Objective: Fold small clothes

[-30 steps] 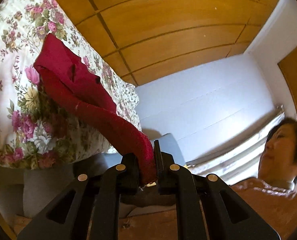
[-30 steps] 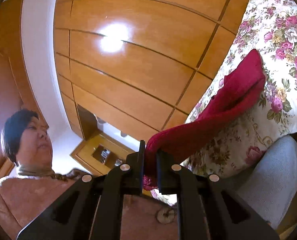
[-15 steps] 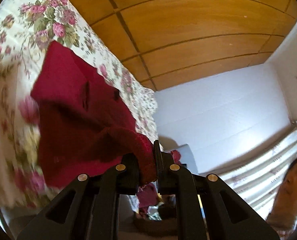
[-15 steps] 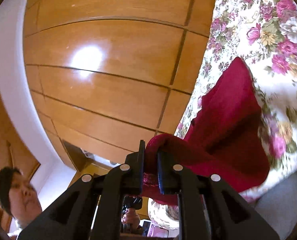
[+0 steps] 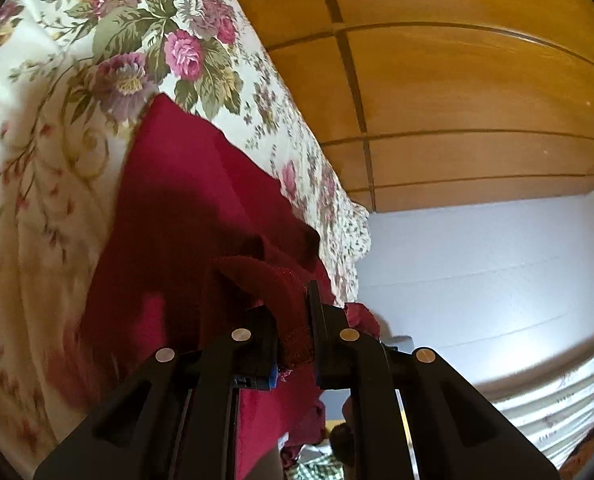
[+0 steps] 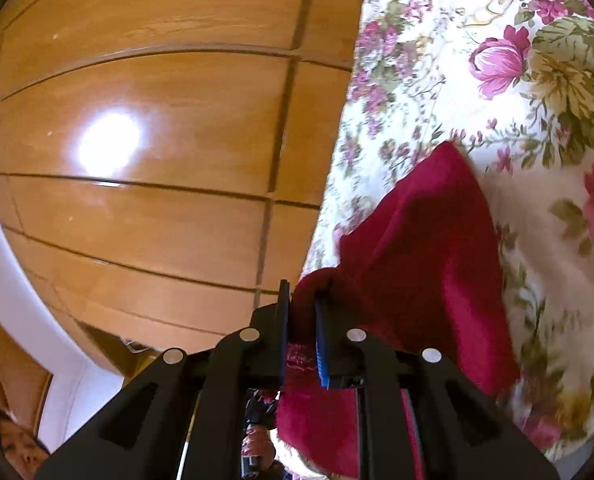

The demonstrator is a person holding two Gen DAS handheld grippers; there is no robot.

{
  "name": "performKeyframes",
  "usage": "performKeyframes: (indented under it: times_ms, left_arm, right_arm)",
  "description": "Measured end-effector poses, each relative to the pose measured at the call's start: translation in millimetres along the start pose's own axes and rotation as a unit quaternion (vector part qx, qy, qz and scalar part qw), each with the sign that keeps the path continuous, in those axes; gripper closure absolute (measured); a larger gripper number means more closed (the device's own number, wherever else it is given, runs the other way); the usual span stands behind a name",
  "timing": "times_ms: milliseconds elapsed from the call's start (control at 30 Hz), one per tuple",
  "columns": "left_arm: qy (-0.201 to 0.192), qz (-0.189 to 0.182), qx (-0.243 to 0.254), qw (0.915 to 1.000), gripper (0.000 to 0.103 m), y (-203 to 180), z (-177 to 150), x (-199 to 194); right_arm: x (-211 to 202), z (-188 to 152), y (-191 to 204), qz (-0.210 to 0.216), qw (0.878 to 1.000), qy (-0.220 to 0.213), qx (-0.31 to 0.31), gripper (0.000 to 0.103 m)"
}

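Observation:
A small dark red knit garment (image 5: 185, 216) lies against the floral bedspread (image 5: 57, 80). My left gripper (image 5: 293, 320) is shut on one edge of it, with cloth bunched between the jaws. In the right wrist view the same red garment (image 6: 429, 264) lies on the floral bedspread (image 6: 497, 60), and my right gripper (image 6: 301, 320) is shut on another edge of it. Both grippers sit close over the garment. Its underside and far corners are hidden.
Wooden wardrobe panels (image 5: 457, 80) fill the background, and they also show in the right wrist view (image 6: 157, 140). A white wall (image 5: 497, 280) and a ribbed radiator-like surface (image 5: 557, 400) are at the right. A person's face (image 6: 21, 448) is at the lower left.
Both grippers carried the garment's held edges toward the bedspread. The garment went from a stretched, hanging strip to spread and doubled against the bedspread, now much closer in both views.

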State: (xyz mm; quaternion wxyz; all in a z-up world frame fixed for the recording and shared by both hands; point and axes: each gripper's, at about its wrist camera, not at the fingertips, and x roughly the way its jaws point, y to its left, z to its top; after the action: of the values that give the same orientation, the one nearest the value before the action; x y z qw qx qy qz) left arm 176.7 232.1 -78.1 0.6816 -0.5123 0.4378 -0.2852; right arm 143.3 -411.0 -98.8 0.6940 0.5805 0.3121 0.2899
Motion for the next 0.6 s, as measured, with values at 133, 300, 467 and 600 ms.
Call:
performKeyframes:
  times_ms: [133, 300, 467, 600]
  left_arm:
    - [-0.025, 0.029, -0.015, 0.9992, 0.042, 4, 16, 11]
    - [-0.104, 0.059, -0.027, 0.9925, 0.028, 2, 25, 6]
    - [-0.137, 0.129, 0.070, 0.9796, 0.028, -30, 2, 12]
    - [-0.110, 0.185, 0.182, 0.9594, 0.028, -58, -29, 41]
  right_arm:
    - [16, 12, -14, -0.031, 0.999, -0.007, 0.006, 0.086]
    - [18, 15, -18, -0.078, 0.995, -0.061, -0.008, 0.044]
    - [-2, -3, 8, -0.126, 0.983, -0.120, -0.068, 0.044]
    - [25, -28, 45, -0.195, 0.960, -0.066, -0.190, 0.050]
